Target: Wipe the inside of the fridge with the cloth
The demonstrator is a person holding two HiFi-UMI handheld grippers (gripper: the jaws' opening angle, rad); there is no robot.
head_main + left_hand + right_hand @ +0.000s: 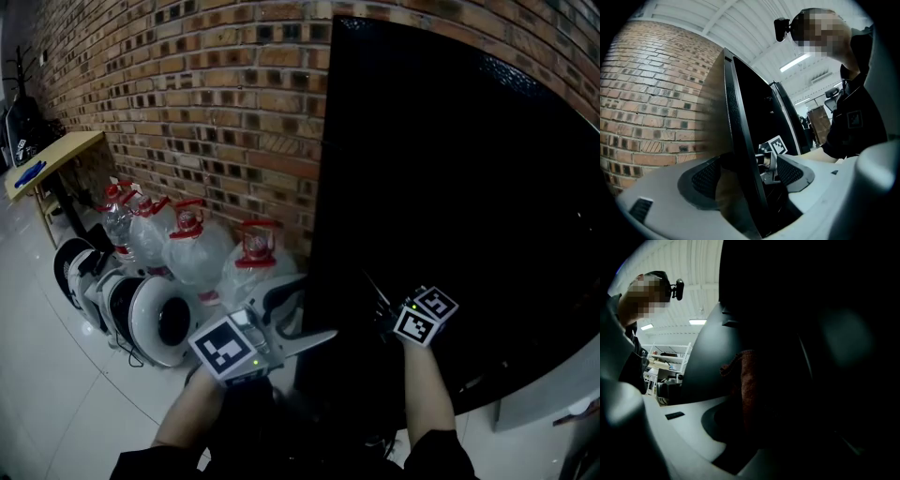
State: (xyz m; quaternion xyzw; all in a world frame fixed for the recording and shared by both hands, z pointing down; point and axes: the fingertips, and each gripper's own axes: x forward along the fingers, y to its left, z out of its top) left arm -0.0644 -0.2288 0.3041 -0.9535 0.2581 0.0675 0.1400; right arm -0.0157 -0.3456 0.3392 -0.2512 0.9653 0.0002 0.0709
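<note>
Right claw (759, 418) pinches a reddish-brown fuzzy cloth (747, 378); the cloth stands upright between its jaws and bunches above them. Ahead of this claw everything is dark, so the fridge's inner walls and shelves can't be made out. The glossy black fridge door (450, 187) fills the space above and to the right of it in the head view. Left claw (749, 176) sits just left of the right one. Its jaws are spread, one on each side of the door's edge, with a gap showing at the right pad, so it looks braced against the door, not clamped on it. A red brick wall (216, 112) is farther left. Likely step: reaching in to wipe. To do it well, hold the pinch firm so the cloth doesn't slip, lay its loose part flat on the inner wall, and stroke in overlapping passes from top down. The left claw should hold the door edge back so it can't swing onto the working arm. Poor light is a risk for missed spots.
</note>
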